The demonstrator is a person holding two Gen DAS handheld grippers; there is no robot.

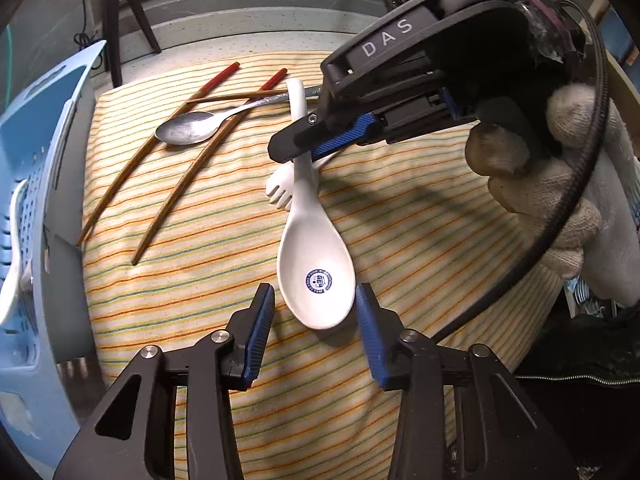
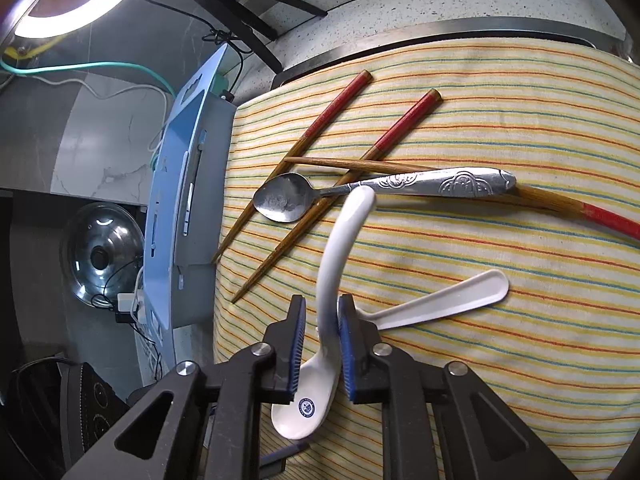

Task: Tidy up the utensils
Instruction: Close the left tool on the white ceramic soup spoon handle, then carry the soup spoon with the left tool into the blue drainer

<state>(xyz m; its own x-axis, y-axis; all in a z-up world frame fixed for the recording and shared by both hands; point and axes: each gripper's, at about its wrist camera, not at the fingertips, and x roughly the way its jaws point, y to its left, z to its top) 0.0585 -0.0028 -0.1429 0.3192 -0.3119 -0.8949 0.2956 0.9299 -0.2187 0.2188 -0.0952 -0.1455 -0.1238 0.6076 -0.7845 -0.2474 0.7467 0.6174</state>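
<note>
A white ceramic soup spoon [image 1: 310,248] with a blue emblem lies on the striped cloth [image 1: 400,240]. My right gripper [image 1: 296,148] straddles its handle; in the right wrist view the handle [image 2: 334,264] stands between the pads [image 2: 349,344], which are not fully closed on it. My left gripper [image 1: 316,312] is open, its fingers either side of the spoon's bowl. A white plastic fork [image 1: 280,188] lies under the spoon; it also shows in the right wrist view [image 2: 448,300]. A metal spoon [image 1: 192,130] and wooden red-tipped chopsticks [image 1: 120,184] lie further back.
A light blue perforated basket [image 1: 36,200] stands at the cloth's left edge, with a white utensil [image 1: 16,272] in it. A third chopstick [image 2: 600,216] lies under the metal spoon's handle [image 2: 448,182]. A pot lid [image 2: 102,256] sits beyond the basket.
</note>
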